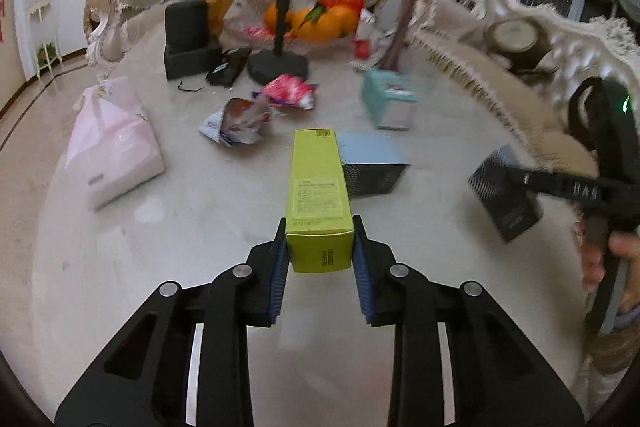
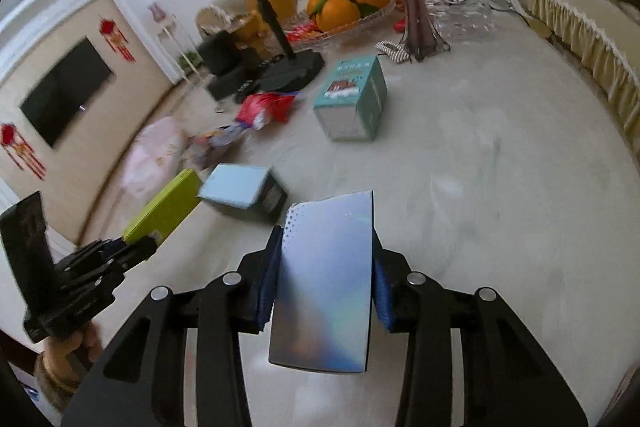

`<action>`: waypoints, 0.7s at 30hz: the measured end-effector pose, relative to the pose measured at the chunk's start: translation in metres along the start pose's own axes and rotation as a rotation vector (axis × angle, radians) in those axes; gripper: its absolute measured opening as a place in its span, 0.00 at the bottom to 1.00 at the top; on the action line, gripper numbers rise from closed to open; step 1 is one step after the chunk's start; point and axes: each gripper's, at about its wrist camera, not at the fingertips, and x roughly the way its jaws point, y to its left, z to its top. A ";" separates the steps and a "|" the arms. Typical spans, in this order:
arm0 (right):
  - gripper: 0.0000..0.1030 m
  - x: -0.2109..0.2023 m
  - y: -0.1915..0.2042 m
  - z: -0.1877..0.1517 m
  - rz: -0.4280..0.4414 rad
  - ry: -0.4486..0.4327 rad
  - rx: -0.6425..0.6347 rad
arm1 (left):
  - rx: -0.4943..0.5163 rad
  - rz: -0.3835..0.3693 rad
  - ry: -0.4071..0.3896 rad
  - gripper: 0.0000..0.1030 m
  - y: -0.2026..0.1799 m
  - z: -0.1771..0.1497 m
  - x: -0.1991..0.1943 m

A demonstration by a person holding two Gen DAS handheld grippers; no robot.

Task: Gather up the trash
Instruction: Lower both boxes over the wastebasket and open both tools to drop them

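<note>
Your left gripper (image 1: 320,251) clamps the lime-green carton (image 1: 318,183), long axis pointing away; your right gripper (image 2: 324,291) pinches the iridescent box (image 2: 326,279), beside it.

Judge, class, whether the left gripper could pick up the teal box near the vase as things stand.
Probably not yet. The left gripper is already shut on the green box, so its fingers are full. The path over the table to the teal box looks open otherwise.

Soft daylight, fisheye bending at edges, motion blur on background, dark vignette corners.
</note>
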 end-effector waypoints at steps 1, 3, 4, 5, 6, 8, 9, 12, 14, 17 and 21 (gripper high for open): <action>0.37 -0.011 0.000 -0.011 0.020 -0.009 -0.002 | -0.016 -0.028 -0.032 0.28 -0.007 -0.010 -0.015; 0.37 -0.037 0.002 -0.036 0.060 -0.026 -0.011 | -0.043 -0.066 -0.072 0.28 -0.017 -0.029 -0.043; 0.37 -0.057 0.004 -0.054 0.091 -0.041 -0.021 | -0.041 -0.090 -0.105 0.28 -0.027 -0.044 -0.066; 0.37 -0.077 0.004 -0.072 0.109 -0.056 -0.030 | -0.037 -0.107 -0.131 0.28 -0.036 -0.059 -0.086; 0.37 -0.091 0.004 -0.085 0.119 -0.063 -0.035 | -0.034 -0.138 -0.153 0.28 -0.048 -0.079 -0.112; 0.37 -0.124 0.004 -0.122 0.136 -0.064 -0.038 | -0.017 -0.171 -0.161 0.28 -0.073 -0.119 -0.155; 0.37 -0.135 0.005 -0.138 0.143 -0.050 -0.037 | -0.020 -0.182 -0.156 0.28 -0.081 -0.135 -0.168; 0.37 -0.158 0.010 -0.190 0.174 0.036 -0.029 | -0.053 -0.236 -0.086 0.28 -0.109 -0.194 -0.202; 0.37 -0.165 0.014 -0.226 0.203 0.112 -0.012 | -0.062 -0.243 -0.021 0.28 -0.123 -0.225 -0.206; 0.37 -0.155 0.017 -0.262 0.193 0.201 -0.009 | -0.053 -0.232 0.094 0.28 -0.139 -0.268 -0.191; 0.37 -0.119 0.011 -0.294 0.139 0.303 0.015 | -0.026 -0.165 0.178 0.28 -0.152 -0.310 -0.151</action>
